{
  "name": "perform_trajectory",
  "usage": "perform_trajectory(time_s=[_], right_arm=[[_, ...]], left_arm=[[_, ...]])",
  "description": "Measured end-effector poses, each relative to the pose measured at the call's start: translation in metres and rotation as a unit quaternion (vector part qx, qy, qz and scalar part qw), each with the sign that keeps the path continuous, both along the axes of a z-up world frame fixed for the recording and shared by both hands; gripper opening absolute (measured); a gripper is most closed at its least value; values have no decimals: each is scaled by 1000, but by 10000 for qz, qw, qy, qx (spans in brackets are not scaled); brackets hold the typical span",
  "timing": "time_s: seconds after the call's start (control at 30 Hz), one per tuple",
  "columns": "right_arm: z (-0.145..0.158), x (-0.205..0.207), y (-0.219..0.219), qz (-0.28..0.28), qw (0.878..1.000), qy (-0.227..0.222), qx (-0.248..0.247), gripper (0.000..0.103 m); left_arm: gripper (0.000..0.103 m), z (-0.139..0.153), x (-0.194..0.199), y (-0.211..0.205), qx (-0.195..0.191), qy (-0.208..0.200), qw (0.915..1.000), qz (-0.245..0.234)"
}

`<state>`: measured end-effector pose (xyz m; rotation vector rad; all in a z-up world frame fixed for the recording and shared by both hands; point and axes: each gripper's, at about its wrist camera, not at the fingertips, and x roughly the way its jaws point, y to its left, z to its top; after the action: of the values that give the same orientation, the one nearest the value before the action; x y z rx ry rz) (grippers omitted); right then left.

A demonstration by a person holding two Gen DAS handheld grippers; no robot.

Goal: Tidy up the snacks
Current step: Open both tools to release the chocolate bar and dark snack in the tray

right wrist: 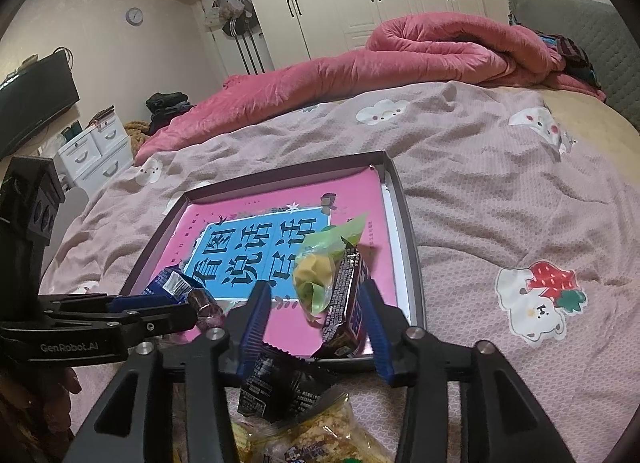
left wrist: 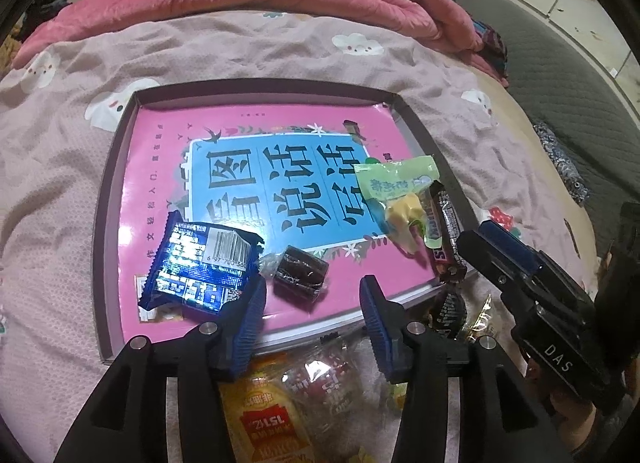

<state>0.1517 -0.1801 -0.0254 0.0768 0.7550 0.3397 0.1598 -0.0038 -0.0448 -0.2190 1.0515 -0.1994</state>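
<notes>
Left wrist view: the left gripper [left wrist: 312, 303] hovers over the near edge of the shallow tray [left wrist: 105, 199] on the bed [left wrist: 60, 143], jaws parted with nothing between the pads. The small dark wrapped cake [left wrist: 300, 273] lies on the pink book [left wrist: 160, 143] just ahead of the gap, nudged toward the left pad, its long axis running across the jaws rather than along them. The blue biscuit packet [left wrist: 200, 263] sits just left of it, touching or nearly touching the left fingertip.

Over on the right, the right gripper [right wrist: 316, 303] stands open too. The dark chocolate bar [right wrist: 346, 303] leans against the inside of its right pad, long axis pointing away along the fingers, one end propped on the tray's near rim; the left pad stands clear of it, so I read it as let go, not held. The green candy bag [right wrist: 324, 259] rests against the bar's far end, just beyond the fingertips.

Below both grippers, off the tray, the loose pile waits: a yellow snack bag [left wrist: 264, 419], a clear wrapped packet [left wrist: 332, 379], another dark packet [right wrist: 276, 383]. That pile lies nearer than the tray, so my guess is either hand must draw back and dip; the dark packet sits directly under the right jaws, the yellow bag under the left.
</notes>
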Motion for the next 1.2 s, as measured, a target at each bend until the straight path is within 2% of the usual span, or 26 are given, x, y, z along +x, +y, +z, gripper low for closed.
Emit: perform_trajectory(time_s=[0.1, 0.27, 0.47, 0.77, 0.9, 1.2], right_arm=[[2, -1, 1, 9, 10000, -35, -19, 50], [5, -4, 0, 2, 10000, -94, -14, 55], [13, -10, -2, 8, 9996, -272, -7, 59], [20, -18, -3, -62, 9989, -431, -167, 62], [25, -22, -5, -129, 9983, -516, -223, 66], [32, -31, -10, -249, 9973, -634, -275, 67]], left_arm=[[59, 3, -2, 1, 0, -51, 10000, 1], [61, 7, -5, 2, 32, -123, 9999, 27], [71, 13, -10, 8, 11, -174, 9998, 72], [75, 20, -18, 21, -31, -292, 9994, 207], [76, 22, -21, 26, -13, -320, 9991, 266], [76, 33, -30, 37, -22, -440, 9984, 360]])
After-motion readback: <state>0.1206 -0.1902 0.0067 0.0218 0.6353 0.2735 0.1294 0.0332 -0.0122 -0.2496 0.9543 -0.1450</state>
